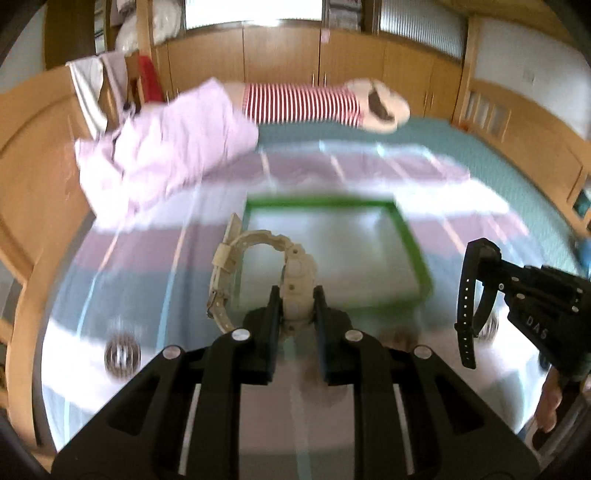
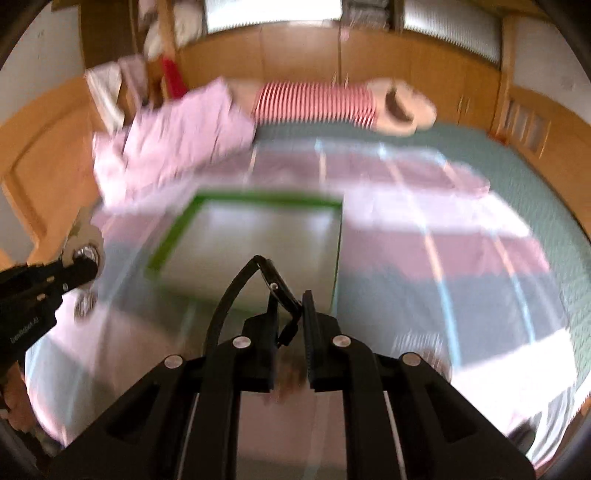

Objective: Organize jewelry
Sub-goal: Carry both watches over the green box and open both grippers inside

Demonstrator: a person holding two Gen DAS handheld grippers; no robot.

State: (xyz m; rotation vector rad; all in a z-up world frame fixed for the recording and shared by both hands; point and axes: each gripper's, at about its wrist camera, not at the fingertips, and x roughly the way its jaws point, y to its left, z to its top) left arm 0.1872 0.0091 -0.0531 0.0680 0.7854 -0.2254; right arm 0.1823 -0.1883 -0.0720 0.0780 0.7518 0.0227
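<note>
Beige watch (image 1: 295, 273): clamped by its case in left hand-held gripper (image 1: 295, 306), above bed (image 1: 480, 206). Black watch (image 2: 255, 291): strap pinched in right hand-held gripper (image 2: 290, 314). Both near green-rimmed tray (image 1: 413, 236), likely destination.

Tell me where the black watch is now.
The black watch hangs in the right gripper, above the bed and just before the green tray.

Daylight enters from the windows (image 1: 255, 13) along the top edge, blown out white; both views are bright; motion blur smears the bed (image 2: 424, 240) at centre; fisheye bending curves the edges, with dark corners.
</note>
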